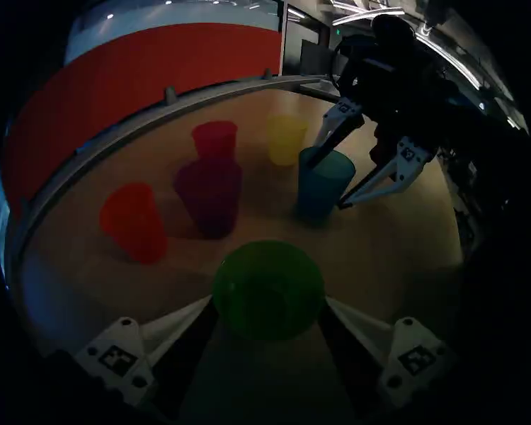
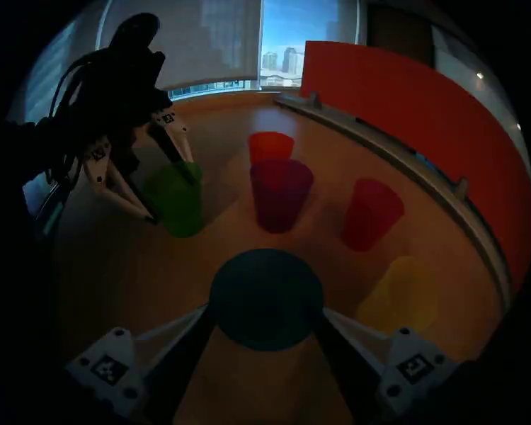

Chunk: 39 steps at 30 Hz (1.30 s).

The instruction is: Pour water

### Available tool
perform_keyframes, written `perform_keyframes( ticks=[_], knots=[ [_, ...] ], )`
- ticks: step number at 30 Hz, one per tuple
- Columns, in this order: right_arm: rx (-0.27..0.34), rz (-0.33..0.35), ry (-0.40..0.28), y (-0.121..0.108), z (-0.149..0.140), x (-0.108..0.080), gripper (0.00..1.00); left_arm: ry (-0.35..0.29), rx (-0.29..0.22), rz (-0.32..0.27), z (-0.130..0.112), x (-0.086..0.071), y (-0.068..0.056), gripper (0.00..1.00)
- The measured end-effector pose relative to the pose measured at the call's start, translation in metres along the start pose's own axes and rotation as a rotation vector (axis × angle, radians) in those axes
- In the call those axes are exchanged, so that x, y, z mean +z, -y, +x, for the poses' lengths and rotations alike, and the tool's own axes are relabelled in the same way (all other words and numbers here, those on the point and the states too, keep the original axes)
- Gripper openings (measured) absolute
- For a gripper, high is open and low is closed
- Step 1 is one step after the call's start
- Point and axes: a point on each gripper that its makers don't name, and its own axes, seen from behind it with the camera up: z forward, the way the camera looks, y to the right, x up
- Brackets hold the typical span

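Dimly lit, a wooden table (image 1: 379, 241) carries six translucent plastic cups. The left gripper (image 1: 269, 302) pinches a green cup (image 1: 267, 283), one finger against each side of it. Across the table, the right gripper (image 2: 265, 308) pinches a teal cup (image 2: 266, 294) the same way. Both held cups appear upright, well apart from each other. I cannot tell whether either one contains water.

An orange-red cup (image 1: 133, 221), a crimson cup (image 1: 214, 138) and a yellow cup (image 1: 287, 138) stand in a row along the table's railed edge. A purple cup (image 1: 209, 195) stands just in front of the crimson one, nearer the table's middle. Behind the metal rail (image 1: 195, 95) rises a red wall panel (image 1: 159, 64).
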Motion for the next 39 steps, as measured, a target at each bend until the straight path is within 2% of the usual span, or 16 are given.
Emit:
perform_keyframes(
  ticks=[4, 15, 30, 39],
  knots=[
    [-0.001, -0.004, 0.002, 0.000, -0.001, -0.002, 0.98, 0.005, -0.005, 0.005, -0.001, -0.001, 0.002, 0.98],
    [0.017, -0.026, -0.015, -0.001, -0.005, -0.018, 0.99, 0.003, -0.009, 0.032, -0.008, -0.014, 0.002, 0.98],
    [0.063, -0.093, -0.049, 0.002, -0.025, -0.054, 1.00, -0.032, -0.022, 0.110, -0.019, -0.050, 0.000, 0.99],
    [0.105, -0.144, -0.080, 0.003, -0.034, -0.074, 1.00, -0.077, -0.057, 0.160, -0.023, -0.076, -0.002, 0.99]
  ],
)
